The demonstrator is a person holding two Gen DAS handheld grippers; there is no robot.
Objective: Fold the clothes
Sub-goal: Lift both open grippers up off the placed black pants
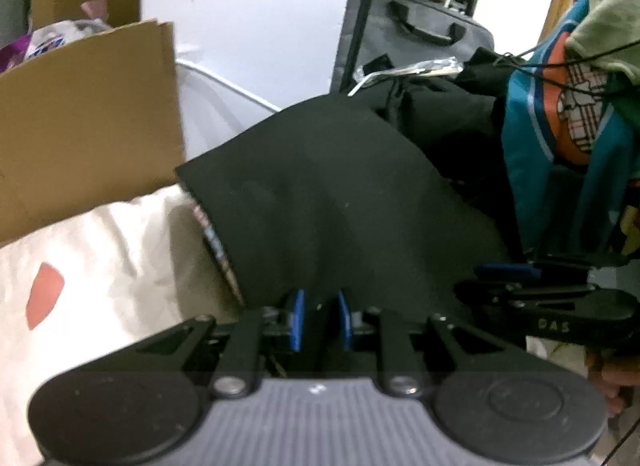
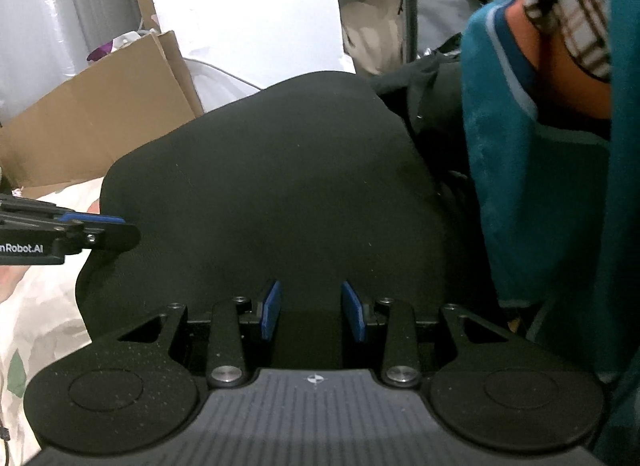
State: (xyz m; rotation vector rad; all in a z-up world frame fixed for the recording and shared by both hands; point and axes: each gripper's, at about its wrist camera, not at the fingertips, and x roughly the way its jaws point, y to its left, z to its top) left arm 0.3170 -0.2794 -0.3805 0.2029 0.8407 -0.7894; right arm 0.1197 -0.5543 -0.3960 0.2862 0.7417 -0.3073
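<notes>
Black garment (image 1: 332, 193) spread over a pale patterned sheet (image 1: 100, 266), its near edge pinched by the left gripper (image 1: 320, 320) and clasped by the right gripper (image 2: 312, 312), cardboard box (image 1: 80, 125) beside it, teal clothing (image 2: 552, 185) hung at right.

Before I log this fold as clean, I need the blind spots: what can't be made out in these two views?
- Near hem of the black garment: both views, hidden behind the claw bodies.
- Grip of the right claw: right wrist view, black cloth between its pads; contact unclear.
- Striped cloth under the garment: left wrist view, only an edge shows.
- Cardboard box contents: blurred, cut off.
</notes>
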